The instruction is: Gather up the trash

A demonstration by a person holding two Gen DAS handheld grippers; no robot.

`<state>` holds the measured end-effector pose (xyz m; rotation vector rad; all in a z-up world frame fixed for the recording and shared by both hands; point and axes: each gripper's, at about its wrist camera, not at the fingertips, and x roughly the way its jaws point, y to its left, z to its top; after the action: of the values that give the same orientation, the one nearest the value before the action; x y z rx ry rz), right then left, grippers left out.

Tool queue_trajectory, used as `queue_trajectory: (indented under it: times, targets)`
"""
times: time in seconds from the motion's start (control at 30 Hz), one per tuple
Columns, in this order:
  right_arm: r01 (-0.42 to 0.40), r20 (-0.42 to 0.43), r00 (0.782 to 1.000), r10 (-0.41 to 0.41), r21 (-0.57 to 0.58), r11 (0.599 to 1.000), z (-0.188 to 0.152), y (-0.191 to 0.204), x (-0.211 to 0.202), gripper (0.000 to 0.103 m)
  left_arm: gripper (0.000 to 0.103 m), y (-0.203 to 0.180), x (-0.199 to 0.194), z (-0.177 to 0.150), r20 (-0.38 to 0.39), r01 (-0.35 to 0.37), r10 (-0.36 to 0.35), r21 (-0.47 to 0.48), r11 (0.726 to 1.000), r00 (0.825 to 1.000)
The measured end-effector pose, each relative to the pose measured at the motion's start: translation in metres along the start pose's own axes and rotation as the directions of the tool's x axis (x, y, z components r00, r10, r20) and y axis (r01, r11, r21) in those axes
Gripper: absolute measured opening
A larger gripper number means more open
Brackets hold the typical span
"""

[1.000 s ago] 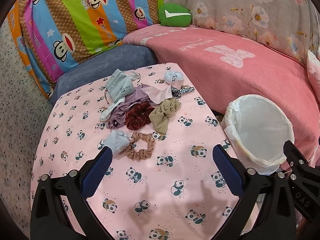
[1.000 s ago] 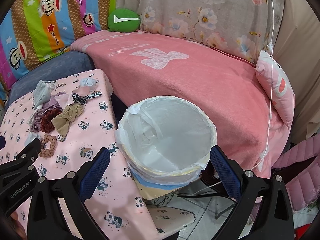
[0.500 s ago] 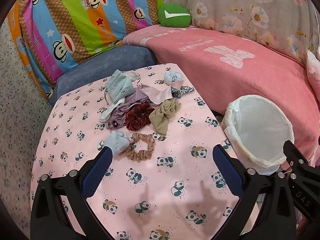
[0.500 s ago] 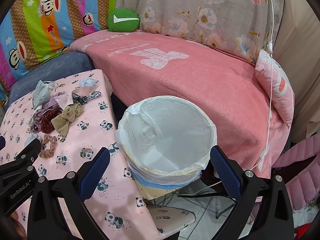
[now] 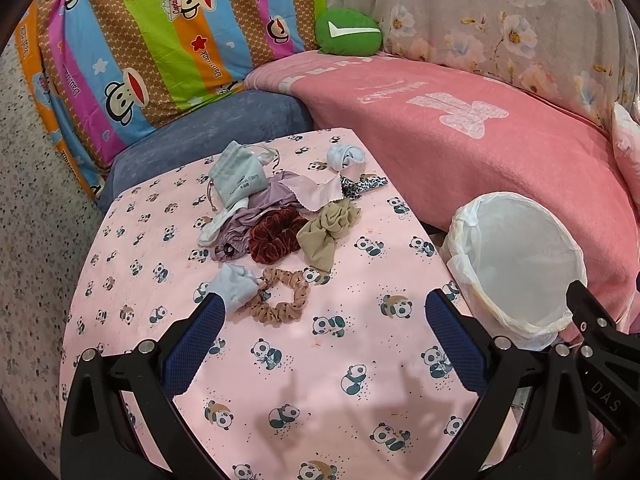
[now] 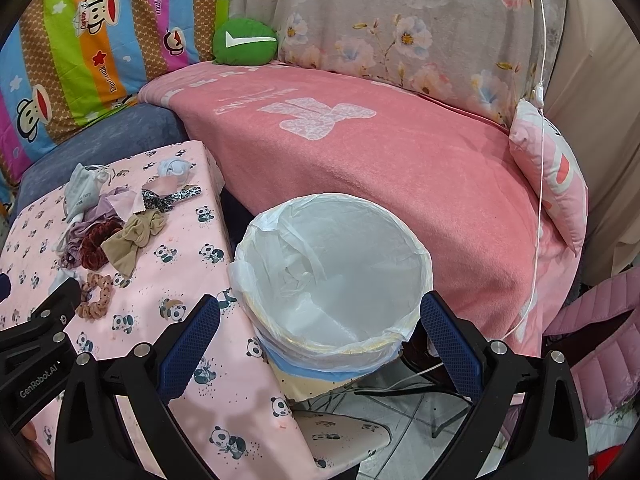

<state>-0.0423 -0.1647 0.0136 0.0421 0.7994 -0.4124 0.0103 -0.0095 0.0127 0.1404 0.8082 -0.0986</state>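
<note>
A pile of small cloth items lies on the pink panda tablecloth (image 5: 280, 360): a grey pouch (image 5: 238, 178), a dark red scrunchie (image 5: 274, 236), a beige bow (image 5: 330, 228), a spotted tan scrunchie (image 5: 284, 294), a pale blue wad (image 5: 232, 286), a leopard-print strip (image 5: 362, 186). My left gripper (image 5: 324, 316) hovers open over the table, just short of the tan scrunchie. The white-lined trash bin (image 6: 332, 272) stands right of the table. My right gripper (image 6: 320, 320) is open above the bin's near rim, holding nothing.
A sofa with a pink blanket (image 6: 360, 152) wraps behind the table and bin. A green cushion (image 5: 346, 32) and a striped monkey-print cover (image 5: 160, 28) lie at the back. A pink pillow (image 6: 552, 176) and a white cable (image 6: 540, 120) are at the right.
The left gripper has drifted slightly forward toward the cloth pile. The right gripper has barely moved. Both stayed open.
</note>
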Motion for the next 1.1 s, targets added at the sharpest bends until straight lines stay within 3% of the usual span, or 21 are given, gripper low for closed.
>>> queue_trajectory:
  times: [1.1]
  targets:
    - [0.002, 0.016, 1.0, -0.003, 0.031, 1.0, 0.004, 0.001, 0.005, 0.098, 0.096, 0.018, 0.015, 0.001, 0.012, 0.042, -0.041, -0.01, 0.999, 0.999]
